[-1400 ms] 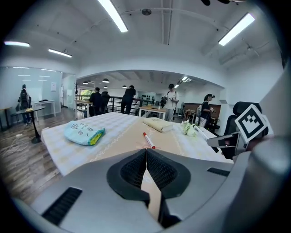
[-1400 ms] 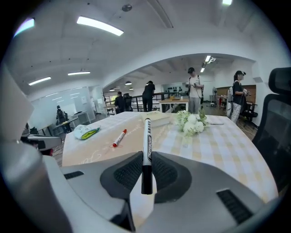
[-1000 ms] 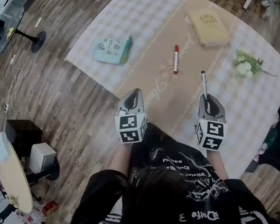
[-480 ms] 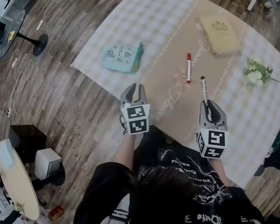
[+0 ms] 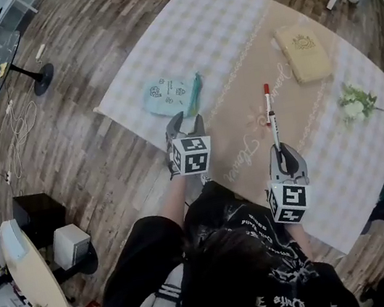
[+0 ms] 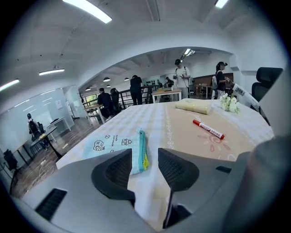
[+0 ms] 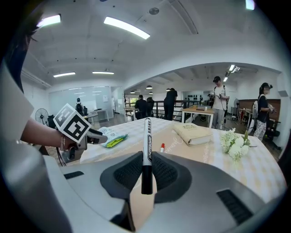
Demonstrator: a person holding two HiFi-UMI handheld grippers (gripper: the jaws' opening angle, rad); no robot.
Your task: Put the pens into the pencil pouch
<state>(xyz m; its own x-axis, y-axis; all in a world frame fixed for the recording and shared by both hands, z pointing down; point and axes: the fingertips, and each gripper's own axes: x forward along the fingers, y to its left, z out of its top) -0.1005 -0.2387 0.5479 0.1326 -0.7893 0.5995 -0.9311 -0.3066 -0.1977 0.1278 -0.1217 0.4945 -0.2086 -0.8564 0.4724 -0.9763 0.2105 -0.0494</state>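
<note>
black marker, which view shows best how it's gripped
Right gripper view: the black marker stands upright, clamped between the jaws. The head view shows only a thin line poking ahead of the right gripper. The left gripper view misses it.

open cloth (image 5: 221,26) from left tongs (image 5: 184,119) to pouch (image 5: 169,94) — red pen (image 6: 208,129) well aside.

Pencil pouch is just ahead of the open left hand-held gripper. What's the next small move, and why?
Probably ease the left hand-held gripper forward and close on the zipper edge of the pencil pouch. Its jaws have just been opening, nothing sits between them, and that edge lies right ahead. The right hand-held gripper grips a black marker that needs the pouch held.
</note>
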